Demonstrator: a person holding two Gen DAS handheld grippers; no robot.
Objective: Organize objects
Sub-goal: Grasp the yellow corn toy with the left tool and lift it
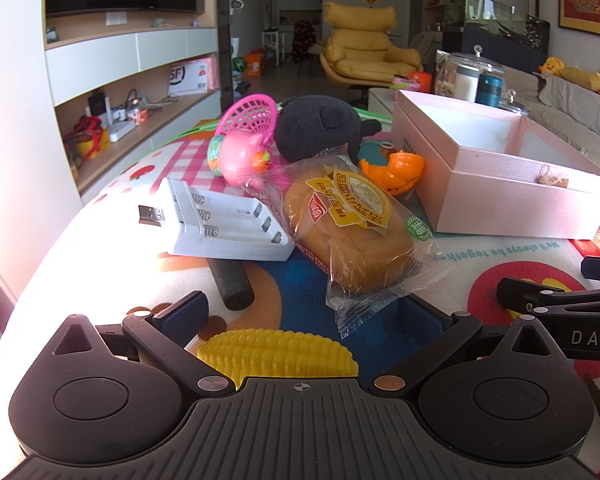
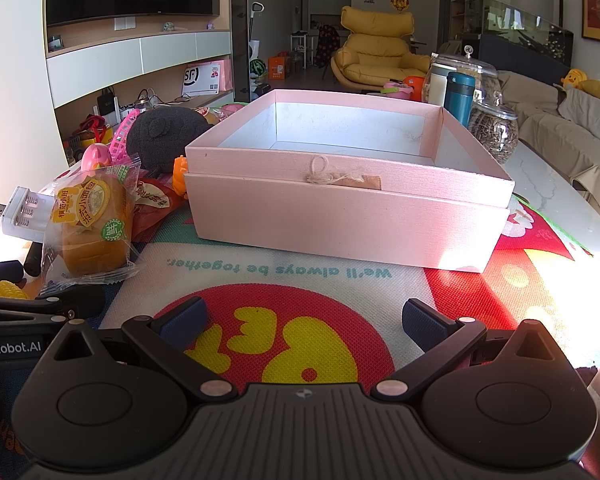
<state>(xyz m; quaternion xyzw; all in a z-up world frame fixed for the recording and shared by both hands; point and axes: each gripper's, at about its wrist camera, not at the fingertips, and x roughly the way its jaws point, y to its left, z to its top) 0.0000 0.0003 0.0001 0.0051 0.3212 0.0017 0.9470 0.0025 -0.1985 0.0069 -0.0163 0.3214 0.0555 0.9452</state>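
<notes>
Yellow toy corn (image 1: 278,354) lies nearest the left wrist camera, between the spread fingers (image 1: 180,312) of the left gripper (image 1: 302,314), which stand wide apart and hold nothing; just beyond it a bagged bread loaf (image 1: 350,236) rests on the patterned mat (image 1: 500,256) that covers the bench, its crimped wrapper end reaching down between the fingers; a white battery charger (image 1: 224,224) lies beside the loaf on the left, propped on a black cylinder (image 1: 232,284); behind them sit a pink pig toy (image 1: 242,156), a pink plastic basket (image 1: 248,114), a black plush toy (image 1: 318,128) and an orange toy (image 1: 394,172); the open pink box (image 1: 504,196) stands to the right, and the tip of the right gripper (image 1: 540,300) shows at the right edge. From the right wrist camera, the right gripper (image 2: 302,316) hovers over the red and yellow print of the mat (image 2: 292,336), its fingers (image 2: 424,322) also parted and empty; the pink box (image 2: 348,212) stands straight ahead, nothing visible inside it; the bread loaf (image 2: 92,232), charger (image 2: 24,212) and black plush (image 2: 164,136) cluster to its left; glass jars (image 2: 494,128) and a teal flask (image 2: 460,96) stand behind the box.
</notes>
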